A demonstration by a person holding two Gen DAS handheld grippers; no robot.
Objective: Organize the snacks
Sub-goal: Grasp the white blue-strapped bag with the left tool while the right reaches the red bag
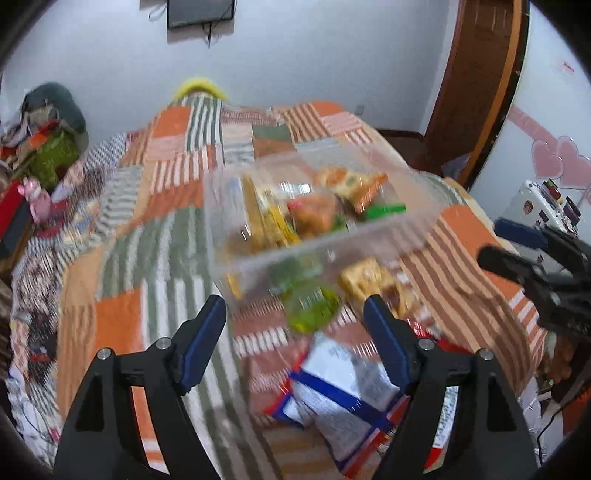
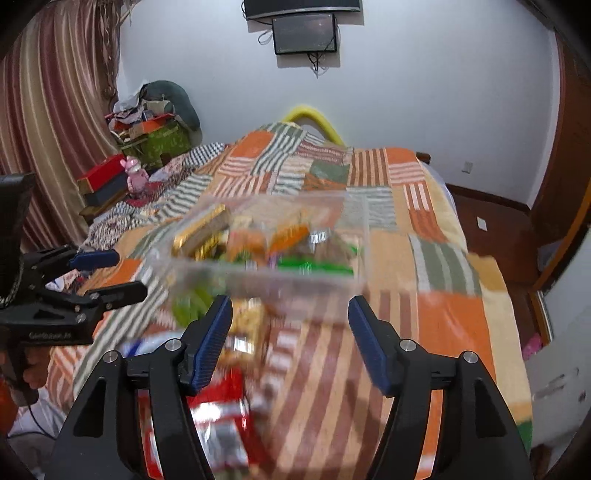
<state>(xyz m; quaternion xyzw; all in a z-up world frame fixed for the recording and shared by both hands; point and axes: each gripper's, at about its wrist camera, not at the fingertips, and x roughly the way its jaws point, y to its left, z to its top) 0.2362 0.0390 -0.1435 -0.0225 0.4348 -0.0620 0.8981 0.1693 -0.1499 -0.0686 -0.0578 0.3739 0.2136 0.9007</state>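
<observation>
Closest to the left wrist camera, the left gripper hangs above the bed with its jaws spread wide and nothing between them. Just beneath it lies a white crinkly snack bag with blue and red bands, blurred by motion. Beyond that rest a green translucent packet and a yellow-orange biscuit packet, both on the orange, green and white striped patchwork bedspread. Farther on sits the clear rectangular plastic container, already holding a jumble of snack packets. On the right wrist view, the right gripper also has its jaws spread and bare, above a red-and-white snack bag, just short of the container's near wall. Farthest back hangs a dark wall-mounted screen on the white wall.
</observation>
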